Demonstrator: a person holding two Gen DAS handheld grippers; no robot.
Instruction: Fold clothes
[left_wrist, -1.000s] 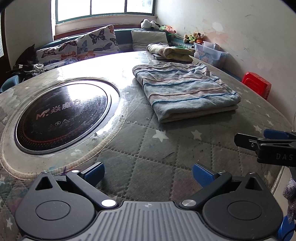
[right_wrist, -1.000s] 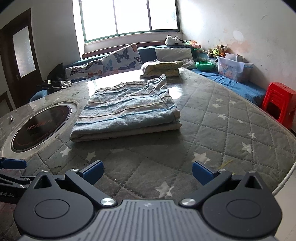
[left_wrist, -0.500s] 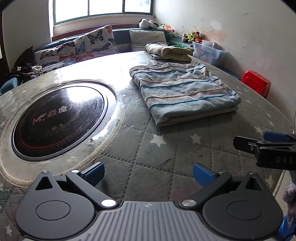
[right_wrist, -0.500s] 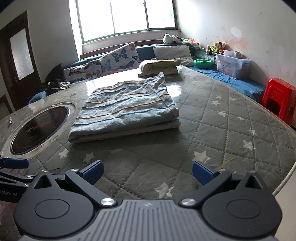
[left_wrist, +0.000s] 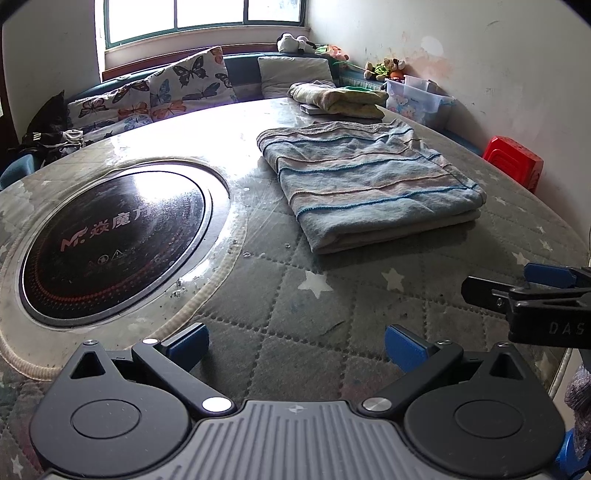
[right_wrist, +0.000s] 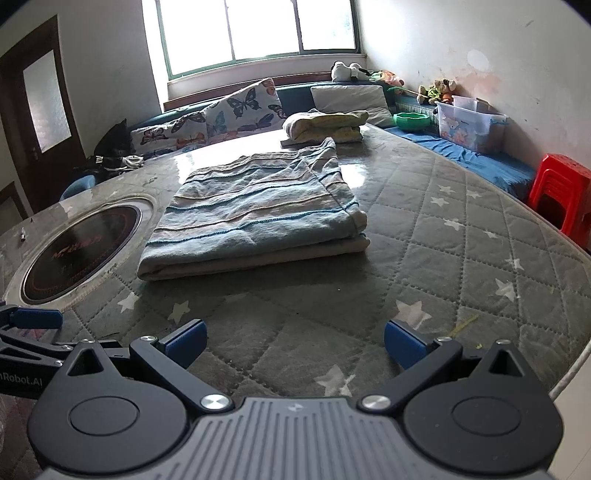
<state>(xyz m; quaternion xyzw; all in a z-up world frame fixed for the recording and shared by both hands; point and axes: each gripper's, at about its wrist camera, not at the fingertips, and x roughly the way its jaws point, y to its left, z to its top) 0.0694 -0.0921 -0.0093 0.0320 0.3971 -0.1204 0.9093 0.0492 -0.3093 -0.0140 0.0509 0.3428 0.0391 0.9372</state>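
A striped blue-grey garment (left_wrist: 365, 184) (right_wrist: 255, 218) lies folded flat on the round quilted table (left_wrist: 332, 306) (right_wrist: 443, 251), ahead of both grippers. A second folded yellow-cream garment (left_wrist: 340, 98) (right_wrist: 325, 125) sits at the table's far edge. My left gripper (left_wrist: 295, 341) hovers open over the near table edge, nothing between its blue pads. My right gripper (right_wrist: 295, 339) is open too and empty, well short of the striped garment. Each gripper shows at the side of the other's view.
A black round cooktop (left_wrist: 110, 243) (right_wrist: 77, 251) is set into the table's left part. Butterfly cushions (left_wrist: 166, 92), a clear storage box (right_wrist: 469, 122), a green bowl (right_wrist: 412, 120) and a red stool (right_wrist: 561, 192) line the bench and wall beyond.
Both grippers have drifted slightly forward and the view has shifted a little; the folded garments have not moved. Both stay open.
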